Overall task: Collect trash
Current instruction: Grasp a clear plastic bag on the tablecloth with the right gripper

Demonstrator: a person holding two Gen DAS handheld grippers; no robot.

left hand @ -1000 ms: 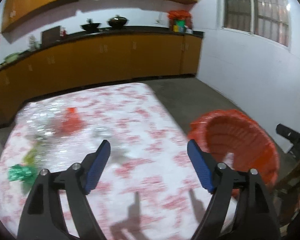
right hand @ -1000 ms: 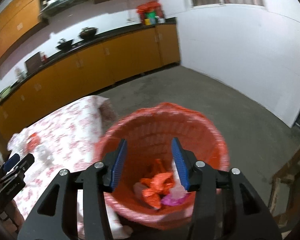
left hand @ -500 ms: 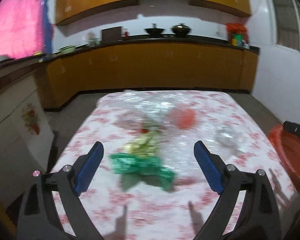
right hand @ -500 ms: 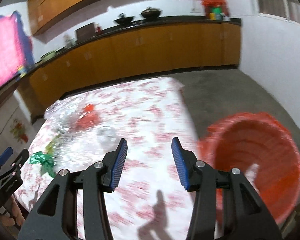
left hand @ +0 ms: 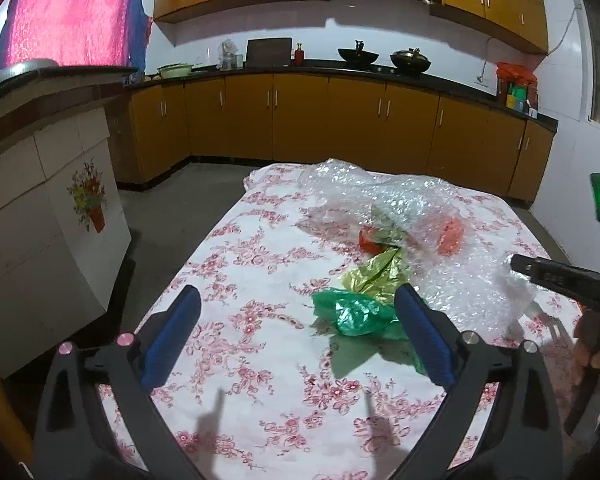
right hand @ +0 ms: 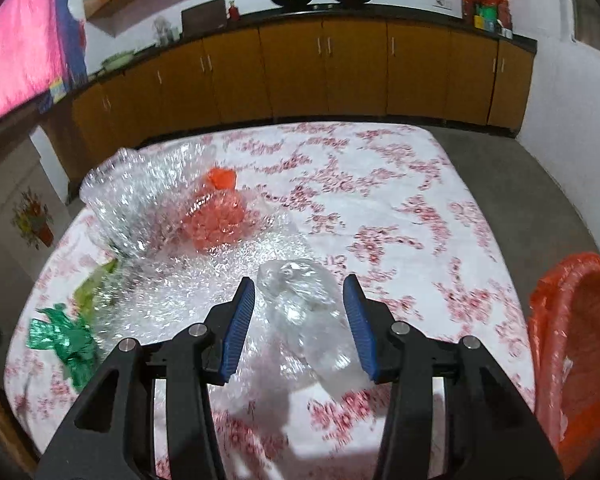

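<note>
Our left hand-held gripper (left hand: 296,336) is opening, empty, near the green wrapper (left hand: 350,314) on the tabletop (left hand: 236,264). Our right hand-held gripper (right hand: 299,318) half-open straddles clear plastic (right hand: 300,300); it may slip.

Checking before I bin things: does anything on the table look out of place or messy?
Yes. Loose litter sits on the floral tablecloth: a crumpled green wrapper, a yellow-green wrapper, a bubble wrap sheet over something red, and a clear plastic wad. Nothing looks spilled.
</note>
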